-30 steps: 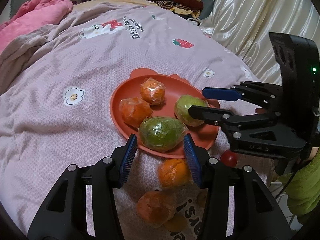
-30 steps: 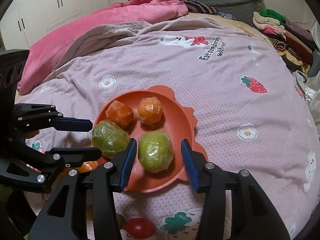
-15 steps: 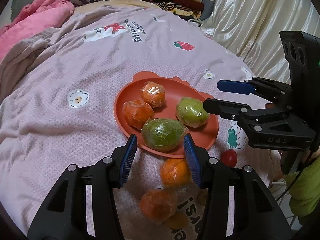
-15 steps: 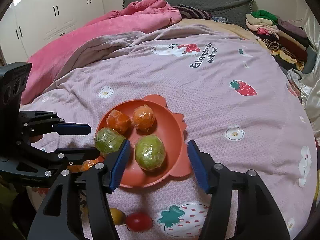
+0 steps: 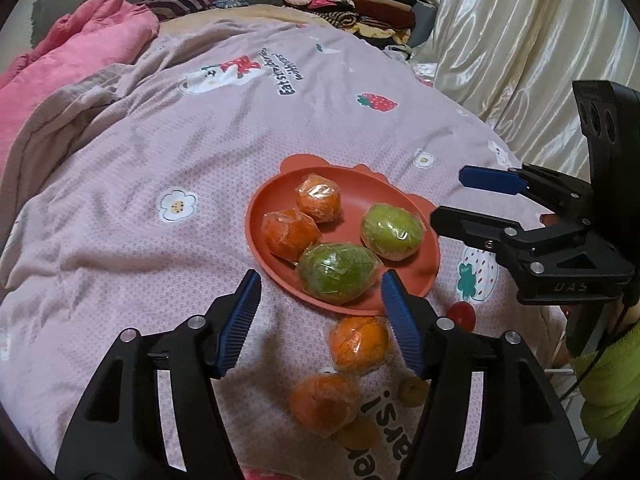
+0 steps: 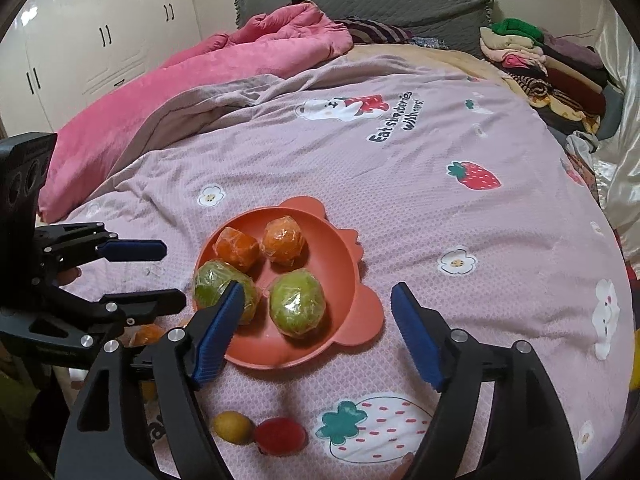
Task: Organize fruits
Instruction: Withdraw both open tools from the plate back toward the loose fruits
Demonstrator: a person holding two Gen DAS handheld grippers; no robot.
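Note:
An orange-red plate (image 5: 348, 188) (image 6: 340, 256) lies on the pink bedspread. It carries two wrapped oranges (image 5: 318, 198) (image 6: 284, 240) and two wrapped green fruits (image 5: 392, 232) (image 6: 298, 308). My left gripper (image 5: 320, 284) hovers over the plate's near rim with its jaws opening. The nearer green fruit (image 5: 338, 274) shows between its pads, untouched. My right gripper (image 6: 316, 294) is also opening, above the other green fruit and clear of it. Two more wrapped oranges (image 5: 358, 344) lie on the cloth below the plate.
A small red fruit (image 6: 280, 434) and a small yellow fruit (image 6: 232, 426) lie on the bedspread near the plate. A pink blanket (image 6: 240, 60) is bunched at the back left. Folded clothes (image 6: 540, 60) are stacked at the back right, beside a satin curtain (image 5: 520, 40).
Both pairs of jaws have spread wider. The left pads have come away from the nearer green fruit, which stays on the plate. The right gripper has drawn back and up from the other green fruit.

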